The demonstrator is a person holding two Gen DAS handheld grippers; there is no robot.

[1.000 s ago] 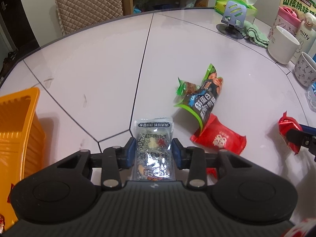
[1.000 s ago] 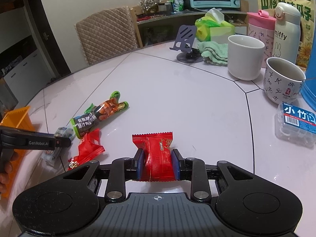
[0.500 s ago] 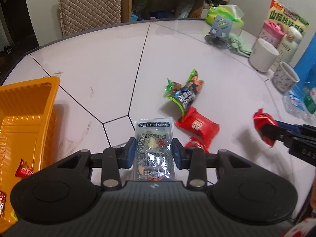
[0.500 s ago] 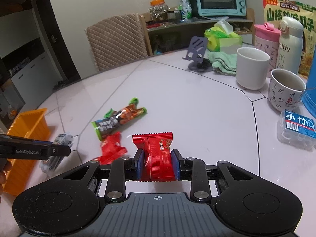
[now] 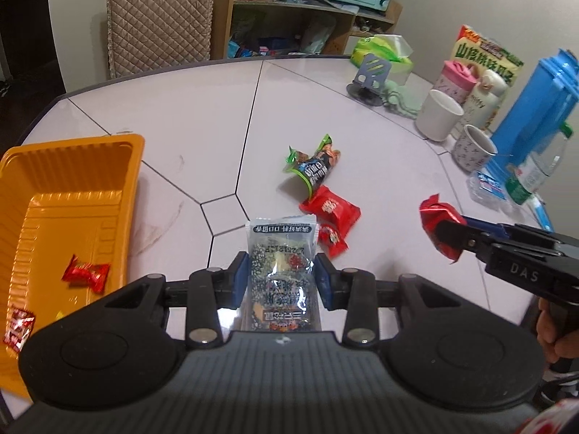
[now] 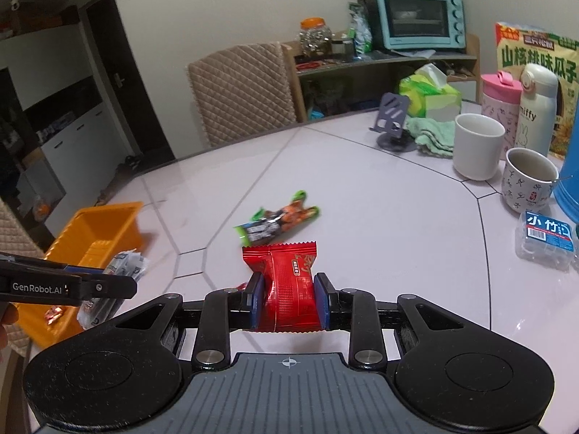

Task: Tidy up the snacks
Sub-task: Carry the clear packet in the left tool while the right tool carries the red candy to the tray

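My left gripper [image 5: 281, 282] is shut on a clear packet of mixed nuts [image 5: 281, 253] and holds it above the table, right of the orange tray [image 5: 72, 166]. The tray holds a few red candies [image 5: 86, 273]. My right gripper [image 6: 289, 302] is shut on a red snack packet [image 6: 289, 282], also seen in the left wrist view [image 5: 439, 222]. On the table lie a green and black snack bar [image 5: 315, 166], a red packet [image 5: 331, 208] and a small red candy [image 5: 333, 238].
At the right edge of the table stand a white mug [image 5: 438, 115], a patterned cup [image 5: 474, 146], a blue jug [image 5: 535, 108], a water bottle [image 5: 535, 170] and a small clear box [image 6: 548, 240]. A phone stand [image 5: 372, 76] and a tissue pack [image 5: 383, 50] sit at the back.
Both grippers have risen and pulled back from the table with their packets. The orange tray has come further into the left wrist view.
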